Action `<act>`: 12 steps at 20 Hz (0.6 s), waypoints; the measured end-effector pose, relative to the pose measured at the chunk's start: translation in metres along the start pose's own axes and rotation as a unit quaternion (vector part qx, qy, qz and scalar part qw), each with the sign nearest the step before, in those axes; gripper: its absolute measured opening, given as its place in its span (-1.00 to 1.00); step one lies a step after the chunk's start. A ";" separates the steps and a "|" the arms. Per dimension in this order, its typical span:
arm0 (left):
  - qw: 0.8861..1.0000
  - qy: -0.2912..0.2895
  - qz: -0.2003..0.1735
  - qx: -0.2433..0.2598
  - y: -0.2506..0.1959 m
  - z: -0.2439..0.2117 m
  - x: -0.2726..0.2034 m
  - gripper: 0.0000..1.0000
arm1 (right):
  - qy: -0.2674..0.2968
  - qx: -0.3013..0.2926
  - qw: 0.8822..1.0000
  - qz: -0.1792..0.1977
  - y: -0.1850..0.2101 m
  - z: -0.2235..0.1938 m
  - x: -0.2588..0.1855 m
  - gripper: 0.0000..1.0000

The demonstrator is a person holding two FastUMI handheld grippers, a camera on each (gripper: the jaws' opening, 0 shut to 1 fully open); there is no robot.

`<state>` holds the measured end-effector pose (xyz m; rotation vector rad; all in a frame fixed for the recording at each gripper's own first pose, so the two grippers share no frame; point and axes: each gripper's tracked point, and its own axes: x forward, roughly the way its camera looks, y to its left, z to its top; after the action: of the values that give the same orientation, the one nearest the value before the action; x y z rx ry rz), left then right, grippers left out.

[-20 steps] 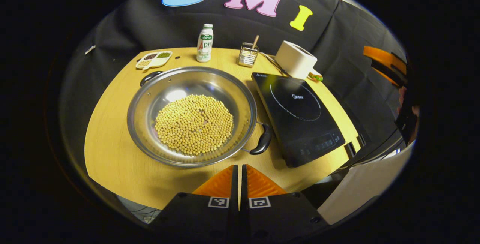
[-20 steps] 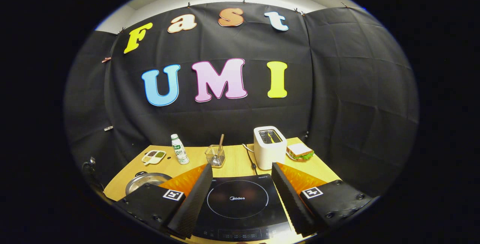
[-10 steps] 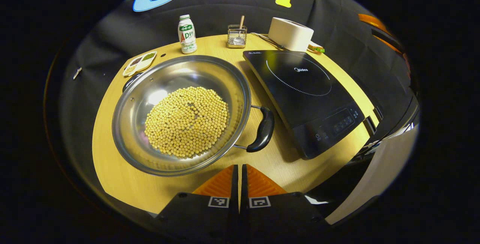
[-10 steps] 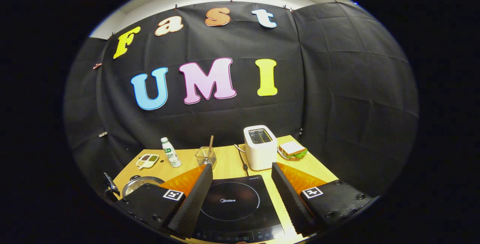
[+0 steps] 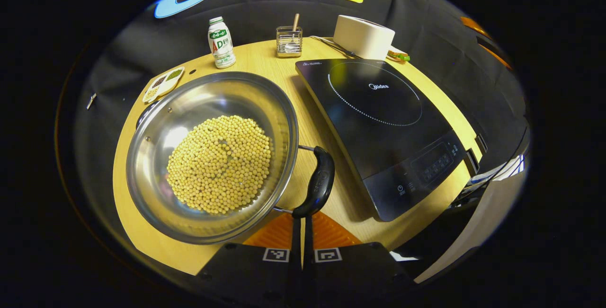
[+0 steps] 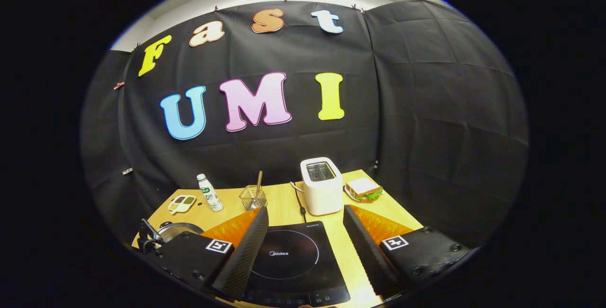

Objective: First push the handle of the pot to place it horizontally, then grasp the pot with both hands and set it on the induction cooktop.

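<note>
My left gripper (image 5: 302,225) pressed together, tips right at near end of black handle (image 5: 317,182) of pot (image 5: 208,154). Pot full of soybeans (image 5: 218,163), sits on desk (image 5: 326,204) just left of induction cooktop (image 5: 383,128). My right gripper (image 6: 305,246) spread wide, hovers over cooktop's near edge, clamping nothing. Toaster (image 6: 322,192) at far side.

bottle (image 5: 221,43) | wire basket (image 5: 289,42) | toaster (image 5: 363,37) | sandwich (image 6: 363,188) | divided dish (image 5: 163,83) | table (image 5: 270,66)
</note>
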<state>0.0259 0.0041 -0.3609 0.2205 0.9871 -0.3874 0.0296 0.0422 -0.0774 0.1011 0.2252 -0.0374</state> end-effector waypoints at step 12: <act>1.000 -0.010 0.001 -0.003 -0.010 0.039 0.020 -0.90 | 0.005 0.006 1.000 -0.016 -0.024 0.000 0.004 0.97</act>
<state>0.0618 -0.0229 -0.3567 0.2115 0.9686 -0.3832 0.0322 0.0181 -0.0804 0.1091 0.2360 -0.0703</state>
